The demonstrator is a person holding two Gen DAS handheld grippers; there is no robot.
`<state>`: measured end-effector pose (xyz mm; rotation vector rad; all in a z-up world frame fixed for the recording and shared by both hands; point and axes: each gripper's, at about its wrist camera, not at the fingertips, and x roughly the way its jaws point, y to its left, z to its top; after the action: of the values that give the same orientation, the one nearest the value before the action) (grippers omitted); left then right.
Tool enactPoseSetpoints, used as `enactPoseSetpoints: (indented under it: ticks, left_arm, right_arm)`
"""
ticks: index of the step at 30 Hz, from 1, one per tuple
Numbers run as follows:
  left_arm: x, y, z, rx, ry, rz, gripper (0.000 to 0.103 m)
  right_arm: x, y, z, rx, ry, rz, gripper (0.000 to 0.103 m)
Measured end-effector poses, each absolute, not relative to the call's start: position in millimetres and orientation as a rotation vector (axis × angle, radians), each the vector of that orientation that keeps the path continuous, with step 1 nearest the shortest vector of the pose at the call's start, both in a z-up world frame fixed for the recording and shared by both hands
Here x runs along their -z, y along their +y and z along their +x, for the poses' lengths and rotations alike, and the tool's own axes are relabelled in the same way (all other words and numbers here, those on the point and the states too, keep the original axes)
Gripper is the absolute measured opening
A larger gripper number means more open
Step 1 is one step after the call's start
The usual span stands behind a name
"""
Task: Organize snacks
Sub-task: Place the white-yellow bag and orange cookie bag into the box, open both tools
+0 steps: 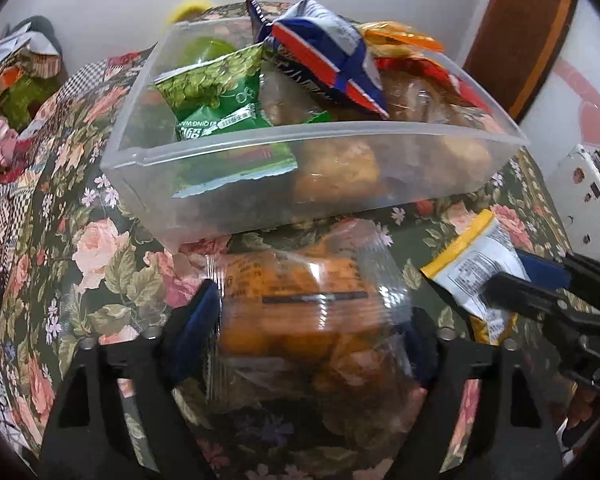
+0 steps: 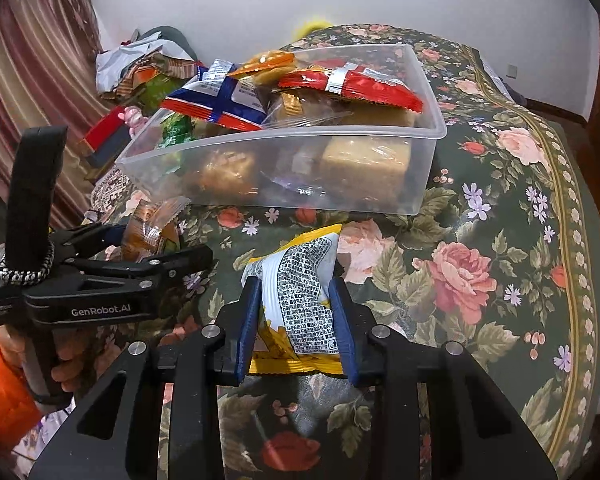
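Note:
A clear plastic box [image 1: 260, 148] [image 2: 428, 120] stands on the floral tablecloth, filled with several snack packets: a green pea packet [image 1: 216, 84], a blue-red-white packet [image 1: 332, 60] [image 2: 220, 100], a red packet [image 2: 356, 84] and wrapped cakes. My left gripper [image 1: 312, 312] [image 2: 156, 248] is shut on a clear packet of orange pastry [image 1: 300, 304] [image 2: 152, 232], just in front of the box. My right gripper [image 2: 296, 312] [image 1: 540, 284] is shut on a yellow-and-white packet [image 2: 300, 284] [image 1: 472, 256], to the right of the left one, also in front of the box.
The floral tablecloth [image 2: 480, 240] spreads to the right of the box. A pile of bags and cloth [image 2: 140, 64] lies beyond the table's left side. A white appliance [image 1: 584, 196] stands at the right. A curtain [image 2: 32, 80] hangs at the far left.

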<state>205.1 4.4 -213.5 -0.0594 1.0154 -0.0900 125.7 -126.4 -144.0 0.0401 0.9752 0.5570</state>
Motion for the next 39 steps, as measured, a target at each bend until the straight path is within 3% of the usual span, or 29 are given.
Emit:
enactPoseSetpoints:
  ticks: [4,22,39]
  left_arm:
    - [206.7,4.5,197.5,0.105,1.001,-0.063,0.057]
    - [101.4,34.5,192.8,0.077,0.76,-0.111,0.057]
    - [111.9,50.8,278.4,-0.022,0.781,-0.083,0.057]
  right_arm:
    - [142.7,-126.9,126.4,-0.559,0.97,0.058,0.031]
    - [72.1,-131.1,134.9,-0.556,0.755,0.08,0.031]
    - [68.1,-133.6,202.0,-0.481,0.709,0.114,0.031]
